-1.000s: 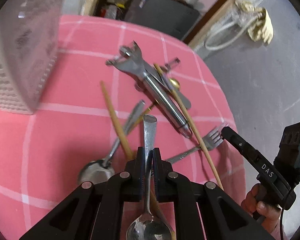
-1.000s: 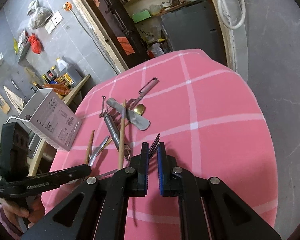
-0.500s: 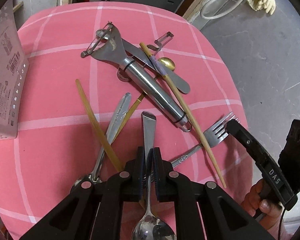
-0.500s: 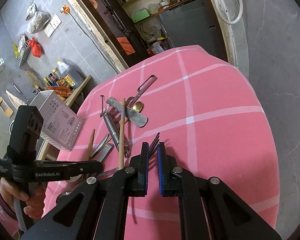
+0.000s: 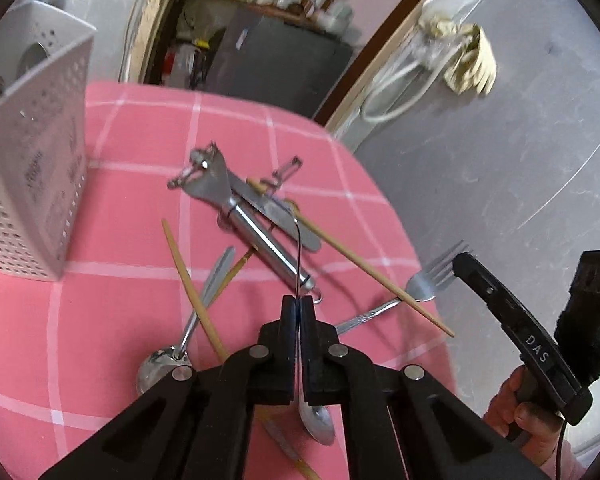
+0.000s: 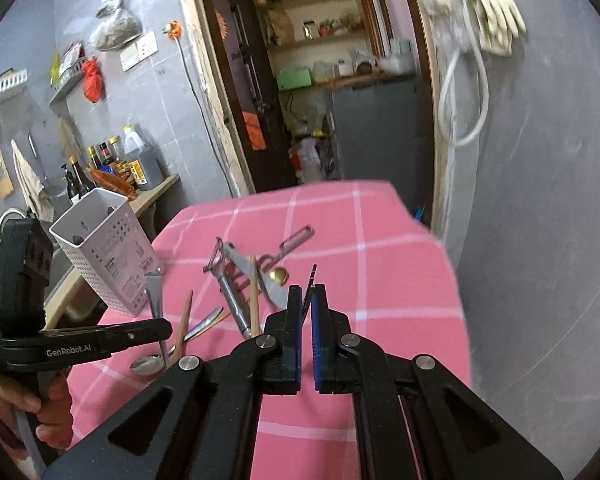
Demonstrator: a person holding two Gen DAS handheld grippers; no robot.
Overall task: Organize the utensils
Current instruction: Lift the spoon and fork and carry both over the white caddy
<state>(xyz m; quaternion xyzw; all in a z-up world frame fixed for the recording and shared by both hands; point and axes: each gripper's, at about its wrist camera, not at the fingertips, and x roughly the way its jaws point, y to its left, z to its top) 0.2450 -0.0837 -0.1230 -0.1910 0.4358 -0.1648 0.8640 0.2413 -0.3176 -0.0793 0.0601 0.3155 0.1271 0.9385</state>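
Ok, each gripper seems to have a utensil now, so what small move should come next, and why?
Probably swing the left gripper toward the white perforated plastic holder and bring the steel spoon over its open top. Its jaws are shut on that spoon, and the holder stands upright to its left on the pink checked cloth. The right gripper, shut on the steel fork, can follow.
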